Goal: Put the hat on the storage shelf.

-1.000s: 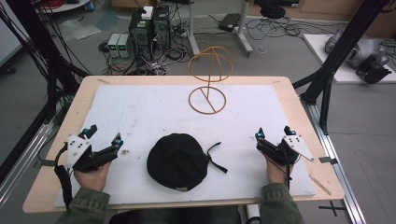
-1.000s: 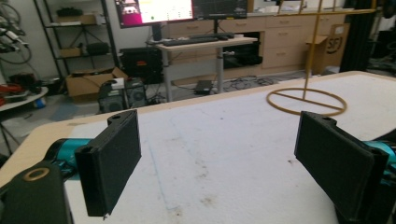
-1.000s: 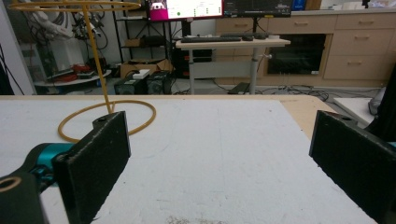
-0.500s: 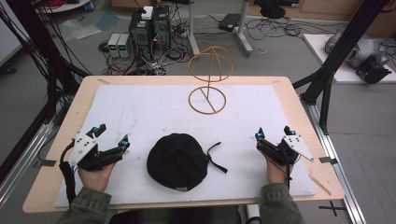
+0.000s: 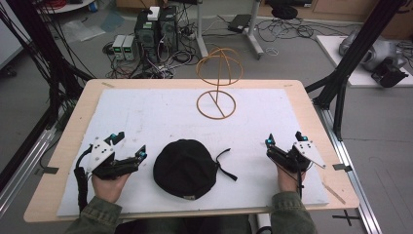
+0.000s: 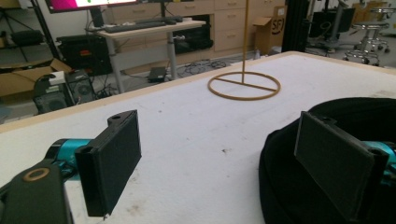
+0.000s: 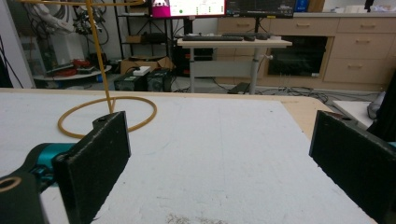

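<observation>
White mat [image 5: 146, 117] carries a round black cap [image 5: 185, 168], strap trailing

The high view looks forward and down over the whole table [image 5: 311, 117]. Both gripper views sit low near its surface, facing the far edge; all three share the wire hat stand [image 5: 217, 87]

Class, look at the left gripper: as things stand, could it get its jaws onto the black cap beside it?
Probably yes. The left gripper has its jaws open and lies close beside the black cap, pointing toward it. In the left gripper view, bare white mat lies between the jaws, and the cap's edge already sits by one jaw.
</observation>
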